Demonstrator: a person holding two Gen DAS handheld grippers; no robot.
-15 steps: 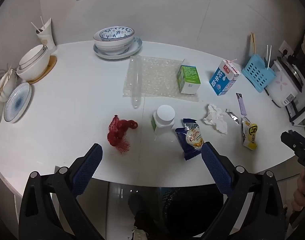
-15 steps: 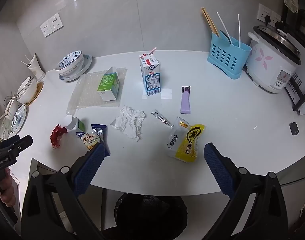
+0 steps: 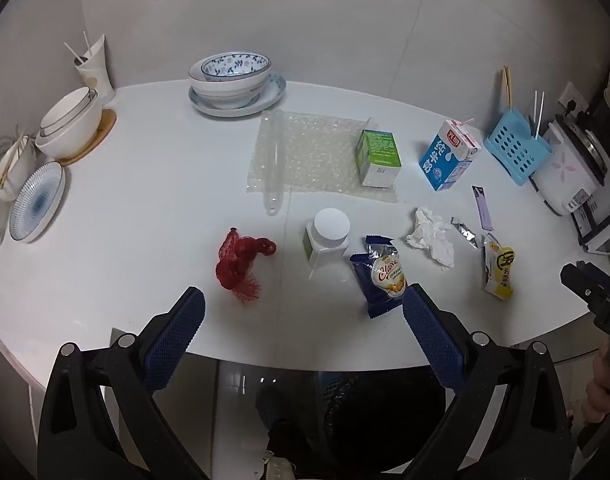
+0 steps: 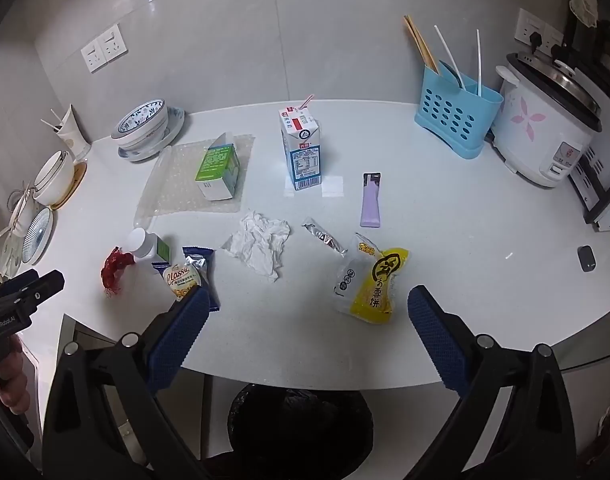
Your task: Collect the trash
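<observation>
Both tongs hang over the near edge of the white bench (image 4: pixel 485 220), and both are released, with the blue pads wide apart and nothing between them. The left tongs (image 3: pixel 305 320) point at the left part of the bench, where a red net bag (image 3: pixel 243 262) lies in front of the left pad, apart from it. To the right of the net bag stands a small white bottle (image 3: pixel 327 236), and just beside it lies a blue snack wrapper (image 3: pixel 381 276), whose near end is close to the right pad. The right tongs (image 4: pixel 305 312) point more to the right side, and a yellow snack bag (image 4: pixel 371 280) lies between its two pads, a little farther away, not touched. A crumpled tissue (image 4: pixel 261 244) lies in the middle, with a small silver wrapper (image 4: pixel 325 236) to its right and a purple tube (image 4: pixel 371 200) behind that. Farther back a green carton (image 4: pixel 219 170) rests on a sheet of bubble wrap (image 4: pixel 177 184), and a blue milk carton (image 4: pixel 303 148) with a straw stands upright beside it. A black trash bin (image 4: pixel 301 432) is on the floor under the bench edge, below the right tongs. Bowls (image 3: pixel 231 76) and plates are at the far left, and a blue cutlery basket (image 4: pixel 455 120) and a rice cooker (image 4: pixel 545 128) at the far right.
</observation>
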